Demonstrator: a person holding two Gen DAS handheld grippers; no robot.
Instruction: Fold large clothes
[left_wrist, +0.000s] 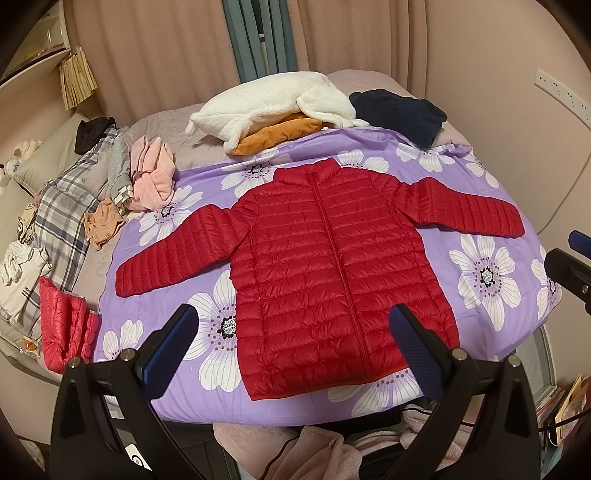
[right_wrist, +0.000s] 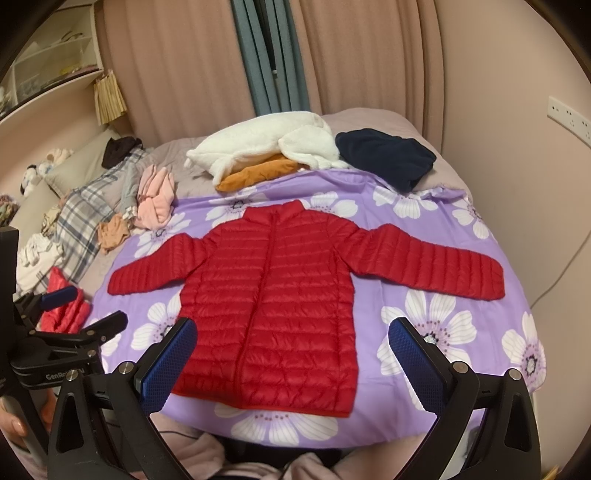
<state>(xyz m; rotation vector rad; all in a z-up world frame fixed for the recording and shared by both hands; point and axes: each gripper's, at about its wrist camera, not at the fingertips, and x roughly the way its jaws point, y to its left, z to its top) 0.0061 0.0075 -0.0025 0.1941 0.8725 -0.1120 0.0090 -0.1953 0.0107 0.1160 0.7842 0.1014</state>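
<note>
My left gripper (left_wrist: 295, 347) and my right gripper (right_wrist: 291, 360) both hang wide open with nothing between their blue pads, above the near edge of the bed (right_wrist: 369, 122). In the right wrist view the left gripper's body reads "GenRo", the rest hidden. One red puffer jacket (left_wrist: 325, 266) lies flat, zipped, both sleeves spread, on one purple flowered sheet (left_wrist: 480, 273). Beyond it sit one white fleece (left_wrist: 269, 103), one orange garment (left_wrist: 280, 134) and one navy garment (left_wrist: 399, 112).

A plain red quilted jacket (left_wrist: 325, 266) lies on a purple sheet (left_wrist: 424, 155) with white flowers; at eleven o'clock, a grey-and-white plaid cloth (left_wrist: 66, 214) and pink garment (left_wrist: 153, 177).
</note>
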